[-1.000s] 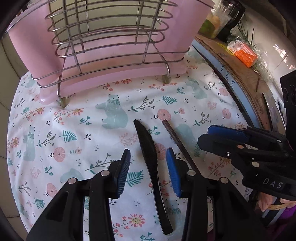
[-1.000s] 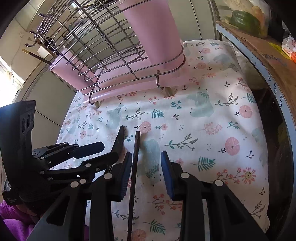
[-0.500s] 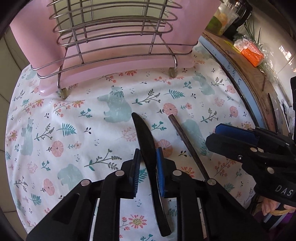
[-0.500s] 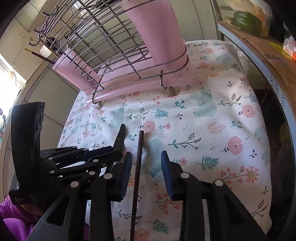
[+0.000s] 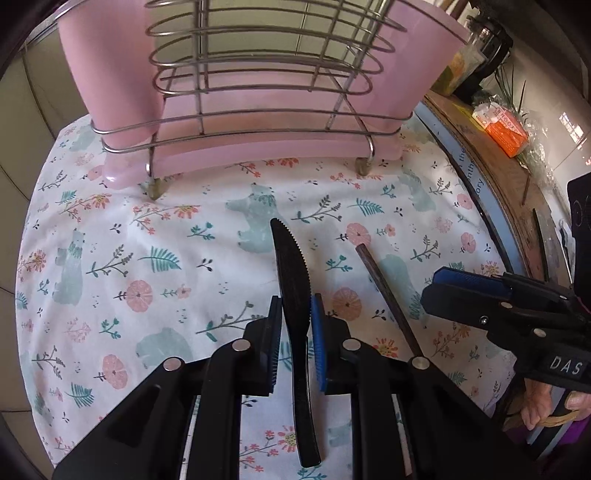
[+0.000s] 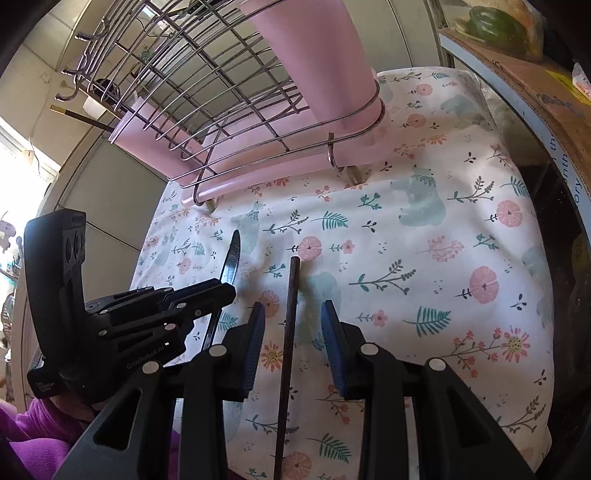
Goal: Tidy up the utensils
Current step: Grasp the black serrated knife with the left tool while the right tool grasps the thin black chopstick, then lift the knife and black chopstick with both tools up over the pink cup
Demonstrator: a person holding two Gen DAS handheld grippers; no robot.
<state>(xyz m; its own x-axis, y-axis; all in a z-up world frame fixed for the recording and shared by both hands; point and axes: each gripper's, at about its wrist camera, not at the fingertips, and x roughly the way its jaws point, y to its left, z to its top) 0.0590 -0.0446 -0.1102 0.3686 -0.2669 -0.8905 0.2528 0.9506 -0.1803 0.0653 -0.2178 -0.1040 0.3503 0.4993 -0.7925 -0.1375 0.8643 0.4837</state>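
A black serrated knife lies lengthwise on the floral cloth, tip toward the wire rack with its pink liner. My left gripper is shut on the knife's middle, blue pads against both sides. The right wrist view shows that gripper at the left, the knife blade sticking out past it. A thin dark chopstick lies between the open fingers of my right gripper, touching neither pad. From the left wrist view, the chopstick runs under the right gripper.
The rack stands at the cloth's far edge on small feet. A cardboard-topped ledge runs along the right with an orange packet; green produce sits further back. A hand and a purple sleeve are near the grippers.
My left gripper's fingers closed in from wide apart onto the knife, then moved forward toward the rack. The right gripper stayed open over the chopstick.
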